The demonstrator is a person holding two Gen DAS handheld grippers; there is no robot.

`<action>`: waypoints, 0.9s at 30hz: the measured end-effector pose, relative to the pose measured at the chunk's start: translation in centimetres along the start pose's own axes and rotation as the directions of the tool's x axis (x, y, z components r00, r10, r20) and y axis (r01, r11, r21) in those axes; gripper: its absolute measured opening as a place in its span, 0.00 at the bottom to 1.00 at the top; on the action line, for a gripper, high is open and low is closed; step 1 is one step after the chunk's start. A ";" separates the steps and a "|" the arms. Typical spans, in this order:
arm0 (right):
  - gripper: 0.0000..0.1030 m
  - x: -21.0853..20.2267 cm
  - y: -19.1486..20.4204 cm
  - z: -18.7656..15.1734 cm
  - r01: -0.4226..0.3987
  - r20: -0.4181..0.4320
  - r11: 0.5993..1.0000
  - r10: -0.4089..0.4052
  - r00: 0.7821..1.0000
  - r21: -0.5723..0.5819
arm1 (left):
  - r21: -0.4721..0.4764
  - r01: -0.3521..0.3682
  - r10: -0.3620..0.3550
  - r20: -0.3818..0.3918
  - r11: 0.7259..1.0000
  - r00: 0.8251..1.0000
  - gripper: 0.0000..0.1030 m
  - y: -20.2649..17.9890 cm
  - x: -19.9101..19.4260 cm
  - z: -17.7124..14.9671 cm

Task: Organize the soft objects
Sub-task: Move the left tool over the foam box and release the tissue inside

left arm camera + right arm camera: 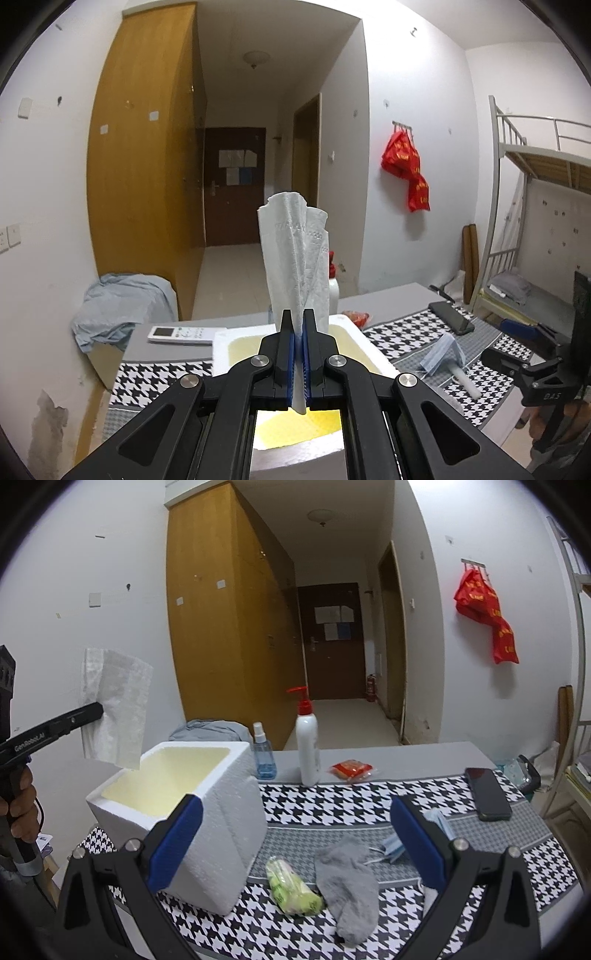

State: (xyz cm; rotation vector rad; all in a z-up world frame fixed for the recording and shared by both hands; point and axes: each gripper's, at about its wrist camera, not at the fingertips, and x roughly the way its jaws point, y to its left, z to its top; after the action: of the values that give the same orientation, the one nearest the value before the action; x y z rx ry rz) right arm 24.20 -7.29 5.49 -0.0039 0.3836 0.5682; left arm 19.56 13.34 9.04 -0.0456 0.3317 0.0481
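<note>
My left gripper (298,325) is shut on a white paper towel (295,254) and holds it above the open white foam box (373,356). In the right wrist view the towel (116,705) hangs from the left gripper (98,709) over the box's (221,812) back left corner. My right gripper (295,834) is open and empty, above a grey sock (349,878), a green wrapped packet (291,886) and a blue face mask (393,843) on the houndstooth cloth. The mask also shows in the left wrist view (441,356).
A white pump bottle (308,749), a blue spray bottle (263,755), a red snack packet (351,770) and a black phone (487,794) stand at the table's back. A remote (181,334) lies left of the box. A bunk bed (535,206) stands at right.
</note>
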 end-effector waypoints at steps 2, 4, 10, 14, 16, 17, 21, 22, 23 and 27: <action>0.99 -0.2 -0.3 -0.2 0.010 -0.003 1.000 -0.010 1.000 0.006 | -0.002 0.016 -0.016 -0.003 1.000 1.000 0.03 -0.2 0.3 0.0; 0.99 -0.4 -0.5 -0.4 0.015 -0.007 1.000 -0.015 1.000 0.013 | -0.008 0.023 -0.023 0.000 1.000 1.000 0.03 -0.3 0.3 -0.1; 0.99 -0.8 -0.9 -0.4 0.030 -0.005 0.999 -0.030 1.000 0.015 | -0.008 0.051 -0.051 0.001 0.999 0.999 0.03 -0.8 0.3 -0.2; 0.99 -1.0 -0.8 -0.4 0.033 -0.005 0.999 -0.033 0.999 0.011 | 0.004 0.048 -0.048 -0.009 0.999 0.999 0.03 -1.2 0.8 0.0; 0.99 -1.1 -0.9 -0.5 0.038 -0.006 0.999 -0.038 0.999 0.011 | 0.005 0.046 -0.046 -0.015 0.999 0.999 0.03 -1.3 1.0 0.0; 0.99 -1.2 -0.9 -0.6 0.039 -0.006 0.999 -0.038 0.999 0.011 | 0.006 0.043 -0.043 -0.020 0.999 0.999 0.04 -1.4 1.3 0.0; 0.99 -1.4 -1.3 -0.7 0.049 -0.007 0.999 -0.049 0.999 0.016 | 0.010 0.025 -0.025 -0.044 1.000 0.999 0.25 -1.6 2.1 -0.3; 0.99 -1.4 -1.3 -0.7 0.051 -0.007 0.999 -0.051 0.999 0.016 | 0.004 0.024 -0.024 -0.047 1.000 0.999 0.48 -1.5 2.2 -0.4; 0.99 -1.5 -1.4 -0.8 0.054 -0.007 0.998 -0.054 0.999 0.017 | 0.001 0.020 -0.020 -0.044 1.000 0.999 0.67 -1.5 2.2 -0.5; 0.99 -1.6 -1.6 -0.9 0.056 -0.009 0.998 -0.056 0.998 0.019 | -0.006 0.020 -0.020 -0.015 1.000 1.000 0.77 -1.5 1.7 -0.6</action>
State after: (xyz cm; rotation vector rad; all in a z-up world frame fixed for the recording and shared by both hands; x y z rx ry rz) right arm 23.54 -9.59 5.02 0.0018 0.3962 0.5094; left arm 21.09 11.90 7.96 -0.0551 0.3460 0.0288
